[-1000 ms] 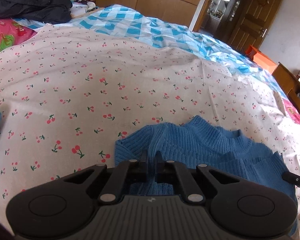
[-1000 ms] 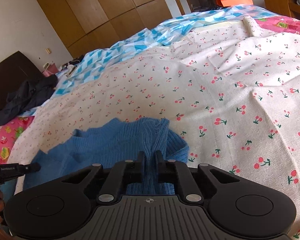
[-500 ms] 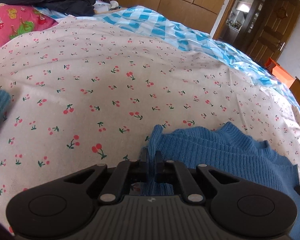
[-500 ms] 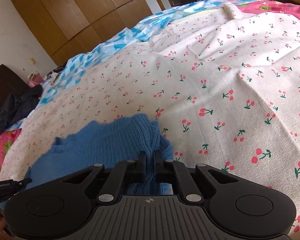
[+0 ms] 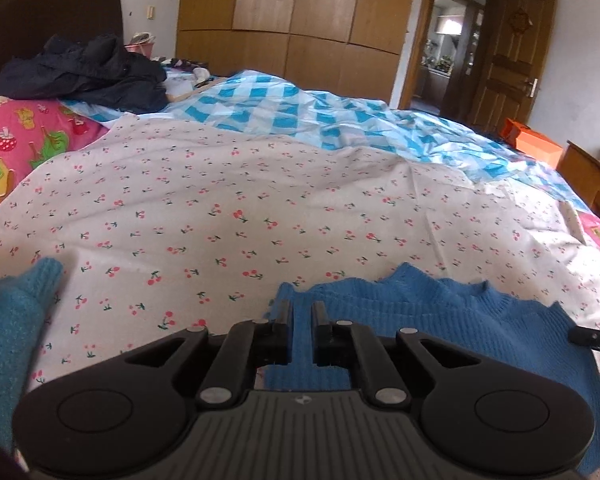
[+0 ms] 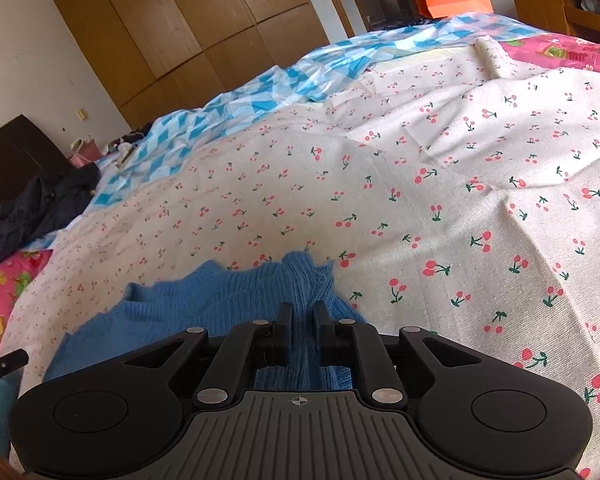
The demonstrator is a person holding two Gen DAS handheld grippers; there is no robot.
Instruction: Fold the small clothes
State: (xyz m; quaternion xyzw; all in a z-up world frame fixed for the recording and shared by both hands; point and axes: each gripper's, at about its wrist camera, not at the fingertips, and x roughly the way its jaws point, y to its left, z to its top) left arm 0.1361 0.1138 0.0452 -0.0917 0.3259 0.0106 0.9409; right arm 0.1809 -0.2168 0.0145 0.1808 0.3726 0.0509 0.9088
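two grippers pinch opposite edges of the blue sweater (image 5: 440, 320) on the cherry-print sheet (image 5: 260, 200): left gripper (image 5: 300, 314) and right gripper (image 6: 300, 314) each clamp knit. folding looks barely begun; the teal garment (image 5: 12, 340) waits nearby, untouched.

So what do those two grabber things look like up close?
Both look alike. The left gripper and the right gripper are matte black, each with two short, flat fingers on angled link arms with silver rivets. Behind sits a wide body with a round disc on each side and a grey ribbed panel with a small logo. No cables or sleeves show.
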